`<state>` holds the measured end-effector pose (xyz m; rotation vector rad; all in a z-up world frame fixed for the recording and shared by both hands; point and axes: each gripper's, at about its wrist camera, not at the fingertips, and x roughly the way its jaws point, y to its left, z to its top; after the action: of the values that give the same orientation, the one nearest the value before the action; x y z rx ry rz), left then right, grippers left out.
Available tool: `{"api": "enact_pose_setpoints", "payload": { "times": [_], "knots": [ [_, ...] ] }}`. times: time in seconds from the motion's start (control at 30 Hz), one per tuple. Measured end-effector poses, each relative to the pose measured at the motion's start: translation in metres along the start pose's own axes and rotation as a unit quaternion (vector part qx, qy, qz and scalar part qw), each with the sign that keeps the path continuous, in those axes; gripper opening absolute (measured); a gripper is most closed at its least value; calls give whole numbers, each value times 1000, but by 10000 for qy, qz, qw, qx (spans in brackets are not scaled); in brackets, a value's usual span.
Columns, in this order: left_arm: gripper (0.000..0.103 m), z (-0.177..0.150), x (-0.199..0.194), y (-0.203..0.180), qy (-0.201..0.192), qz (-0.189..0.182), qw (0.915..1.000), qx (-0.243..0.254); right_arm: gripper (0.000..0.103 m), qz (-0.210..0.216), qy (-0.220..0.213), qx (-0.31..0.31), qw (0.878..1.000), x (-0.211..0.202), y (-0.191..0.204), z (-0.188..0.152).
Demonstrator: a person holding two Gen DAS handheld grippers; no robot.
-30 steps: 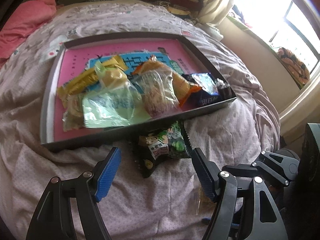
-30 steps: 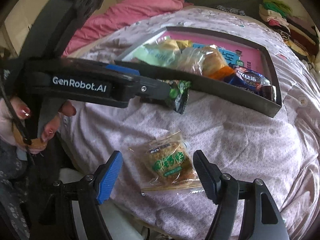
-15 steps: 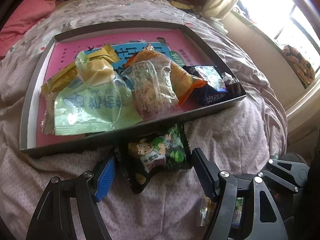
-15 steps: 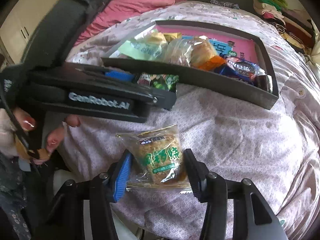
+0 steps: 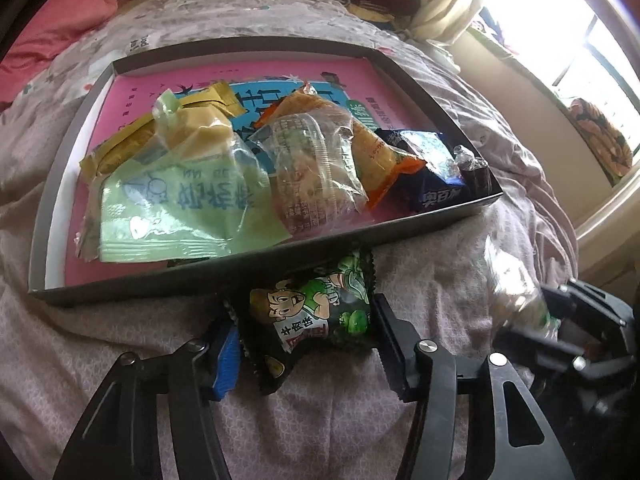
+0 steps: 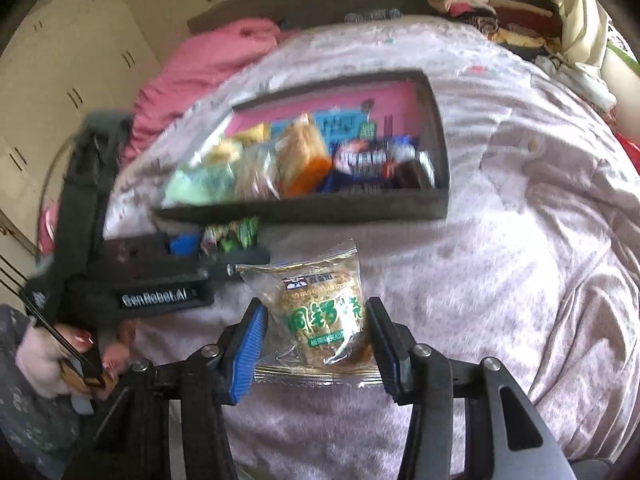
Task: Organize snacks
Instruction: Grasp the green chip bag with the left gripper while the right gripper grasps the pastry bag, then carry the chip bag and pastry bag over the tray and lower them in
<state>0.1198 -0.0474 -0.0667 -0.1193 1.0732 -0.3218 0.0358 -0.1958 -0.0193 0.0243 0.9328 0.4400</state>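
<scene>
Left tool (image 5: 306, 346) closing on green-black packet (image 5: 310, 314) | right tool (image 6: 316, 344) clamps upright cake packet (image 6: 320, 312)

Snack pkts (image 5: 208, 184) in tray (image 5: 56, 184) on bed (image 5: 440, 272).

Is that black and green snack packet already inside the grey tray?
No, the black and green packet lies on the bedspread just outside the tray's near wall.

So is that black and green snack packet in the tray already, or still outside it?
Outside. The black and green packet lies on the bedspread just in front of the tray's near wall, between the closing fingers of the left gripper.
</scene>
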Motion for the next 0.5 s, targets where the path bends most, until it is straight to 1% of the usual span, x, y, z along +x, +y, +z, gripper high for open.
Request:
{"api": "enact_pose_setpoints", "payload": {
  "times": [0.1, 0.27, 0.4, 0.5],
  "knots": [
    [56, -2, -8, 2, -58, -37, 10000, -28, 50, 34, -257, -40, 9997, -6, 2, 5],
    [56, -5, -27, 7, -184, -79, 9998, -88, 50, 81, -423, -105, 9990, -8, 5, 11],
    [56, -6, -47, 14, -315, -123, 9993, -173, 50, 107, -661, -238, 9975, -11, 15, 13],
    [56, -2, -67, 20, -562, 24, 9983, -166, 50, 52, -882, -319, 9956, -18, 17, 13]
  ]
}}
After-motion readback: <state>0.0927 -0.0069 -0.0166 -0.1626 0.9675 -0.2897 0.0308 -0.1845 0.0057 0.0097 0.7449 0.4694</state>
